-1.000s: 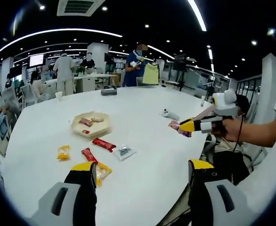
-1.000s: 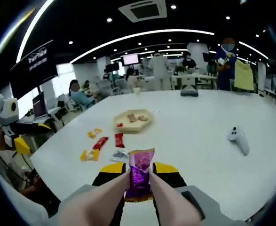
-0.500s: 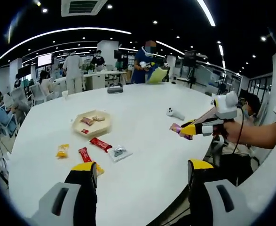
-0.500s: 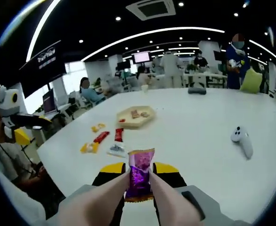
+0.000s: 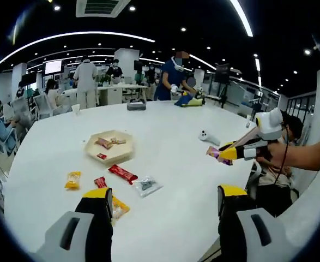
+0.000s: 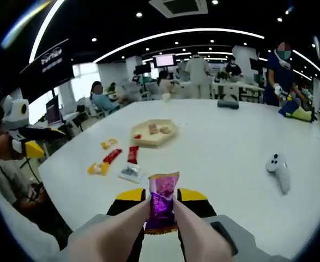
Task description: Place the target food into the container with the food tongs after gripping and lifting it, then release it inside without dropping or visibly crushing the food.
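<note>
Above a wide white tabletop [image 6: 230, 147] in an open-plan office, our right claw [image 6: 161, 210] is clenched through a pair of pale food tongs [image 6: 189, 229] on a small purple foil snack packet [image 6: 161, 201], held upright and clear of the surface. In the left gripper view the same packet [image 5: 216, 155] hangs off to the right, well apart from the shallow tan hexagonal tray [image 5: 108, 146] that serves as the container and already holds a few snacks. Our left claw [image 5: 164, 204] stands released, its yellow-tipped jaws spread with nothing between them. Loose wrapped snacks lie near the tray: a red bar [image 5: 121, 173], a clear packet [image 5: 146, 185] and a yellow sweet [image 5: 72, 179]. A white handheld controller [image 6: 278, 170] rests farther along.

We judge the packet light, slick and easily dented, its contents probably brittle. The tongs pinch it low on its body; a mid-body hold with gentle pressure looks safest, since foil may slip if the grip loosens.
</note>
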Available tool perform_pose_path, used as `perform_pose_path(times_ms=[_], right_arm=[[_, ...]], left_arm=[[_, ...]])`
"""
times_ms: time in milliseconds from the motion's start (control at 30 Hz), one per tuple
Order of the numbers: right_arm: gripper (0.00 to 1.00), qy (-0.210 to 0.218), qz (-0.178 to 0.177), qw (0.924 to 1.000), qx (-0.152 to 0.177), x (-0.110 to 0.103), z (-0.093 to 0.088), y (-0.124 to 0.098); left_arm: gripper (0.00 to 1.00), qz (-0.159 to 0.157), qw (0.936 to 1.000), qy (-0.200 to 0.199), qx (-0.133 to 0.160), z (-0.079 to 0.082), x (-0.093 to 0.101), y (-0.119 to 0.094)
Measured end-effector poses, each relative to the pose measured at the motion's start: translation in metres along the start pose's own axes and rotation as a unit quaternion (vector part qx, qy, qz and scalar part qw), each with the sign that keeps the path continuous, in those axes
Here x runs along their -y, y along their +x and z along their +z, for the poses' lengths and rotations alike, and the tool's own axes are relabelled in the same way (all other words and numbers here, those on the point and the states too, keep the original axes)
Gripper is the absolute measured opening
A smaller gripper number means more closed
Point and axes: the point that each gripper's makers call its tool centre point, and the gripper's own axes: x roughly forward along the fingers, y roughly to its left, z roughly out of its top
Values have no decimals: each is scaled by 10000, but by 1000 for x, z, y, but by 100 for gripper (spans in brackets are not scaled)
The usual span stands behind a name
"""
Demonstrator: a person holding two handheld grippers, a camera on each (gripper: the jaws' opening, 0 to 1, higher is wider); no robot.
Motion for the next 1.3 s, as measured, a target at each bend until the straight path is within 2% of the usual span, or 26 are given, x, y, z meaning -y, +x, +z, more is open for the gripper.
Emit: perform_pose_path(times_ms=[67,167,200,267,333,400,533,600,733,800,867,933,1000,1167,1300], right_arm=[[22,16,-94,10000,-17,-1,7,3],[22,133,-178,9997,82,-6,21,12],[22,90,-236,9997,2,-8,21,19],[22,72,-283,9996,27,-11,27,25],[22,195,-357,9991,148,-13,36,29],[22,164,-465,9987,145,-12,37,34],[22,179,-557,9983,62,-17,37,38],[22,145,-579,9982,-6,-17,35,42],[22,168,-491,9986,-32,-19,41,55],[22,51,-434,9990,-91,-23,45,59],[22,12,-389,9992,-18,-25,49,62],[22,-4,-420,9991,-34,-24,47,66],[22,98,-413,9991,-21,-25,45,69],[22,25,-270,9995,-132,-31,44,76],[22,11,-248,9997,-81,-33,46,81]], left_arm=[[78,-56,10000,41,-22,3,-11,7],[78,-109,9985,534,106,20,-31,10],[78,-67,9986,521,47,20,-37,10],[79,-106,9987,480,162,25,-49,11],[78,-193,9987,435,181,22,-59,13],[78,-264,9983,493,163,16,-67,17],[78,-377,9980,496,96,8,-72,16],[78,-409,9981,432,151,9,-73,12],[78,-258,9987,371,227,10,-87,12],[78,-151,9994,139,269,13,-92,12],[78,-282,9987,-5,435,17,-88,13],[77,-368,9988,55,302,12,-87,16],[77,-286,9990,312,140,7,-92,16],[77,-243,9991,240,249,12,-96,10],[78,-317,9989,335,112,6,-97,12]])
